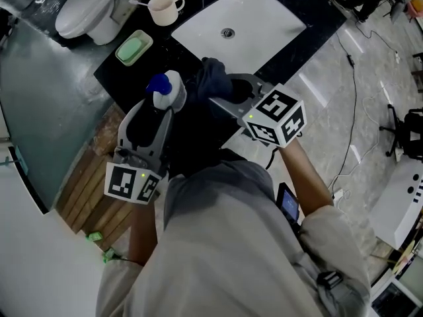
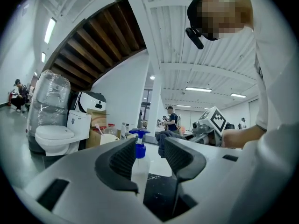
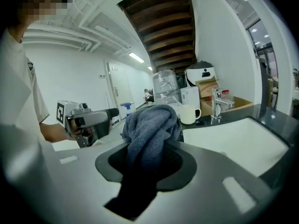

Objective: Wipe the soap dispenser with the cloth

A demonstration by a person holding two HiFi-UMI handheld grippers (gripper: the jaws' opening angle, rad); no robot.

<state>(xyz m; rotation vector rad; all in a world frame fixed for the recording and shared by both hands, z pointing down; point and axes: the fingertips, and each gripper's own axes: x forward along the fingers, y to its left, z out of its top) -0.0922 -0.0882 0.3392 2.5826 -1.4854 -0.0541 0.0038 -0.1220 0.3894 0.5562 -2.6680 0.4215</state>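
Observation:
A clear soap dispenser (image 1: 166, 90) with a blue pump (image 2: 138, 141) stands up between the fingers of my left gripper (image 1: 165, 107). In the left gripper view a dark gap shows between the bottle and the right-hand pad of the left gripper (image 2: 149, 146), so the jaws stand open around it. My right gripper (image 1: 221, 96) is shut on a bunched dark blue cloth (image 1: 213, 78). The cloth (image 3: 152, 125) hides that gripper's (image 3: 152, 148) fingertips. The cloth hangs just to the right of the dispenser, apart from it.
A black counter (image 1: 119, 71) carries a white sink basin (image 1: 264, 12) with a faucet (image 3: 216, 104). On it also sit a white mug (image 1: 164, 8) and a green soap dish (image 1: 133, 48). A toilet (image 1: 92, 8) stands at the far left. Cables run over the floor at right.

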